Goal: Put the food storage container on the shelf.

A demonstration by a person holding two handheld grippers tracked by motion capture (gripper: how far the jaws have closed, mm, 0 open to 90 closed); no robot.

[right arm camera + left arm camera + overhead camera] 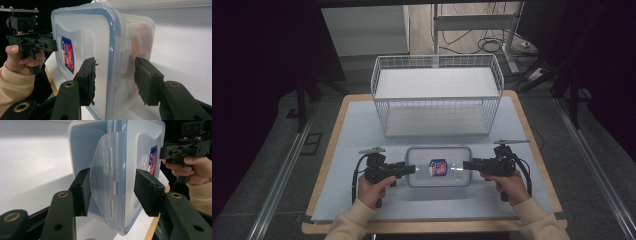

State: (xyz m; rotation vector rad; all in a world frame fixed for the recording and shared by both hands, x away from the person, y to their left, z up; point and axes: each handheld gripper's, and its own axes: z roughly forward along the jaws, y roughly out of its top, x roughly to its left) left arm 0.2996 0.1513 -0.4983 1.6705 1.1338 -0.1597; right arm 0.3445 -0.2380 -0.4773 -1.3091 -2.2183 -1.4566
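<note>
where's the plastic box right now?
In the high view the plastic box lies at the near middle of the table, just in front of the wire basket, with the left claw and right claw at its two ends.

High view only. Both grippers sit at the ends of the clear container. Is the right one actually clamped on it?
Observer: Yes. The right gripper has its pads pressed on that end of the container, one on the lid and one on the far side.
Operator: Left latch state?
Observer: The latch flap is swung out from the wall. It stands between the pads of the left gripper, with a gap at one pad.
Operator: Anything inside?
Observer: An orange thing shows through the wall. I cannot tell what it is.
</note>
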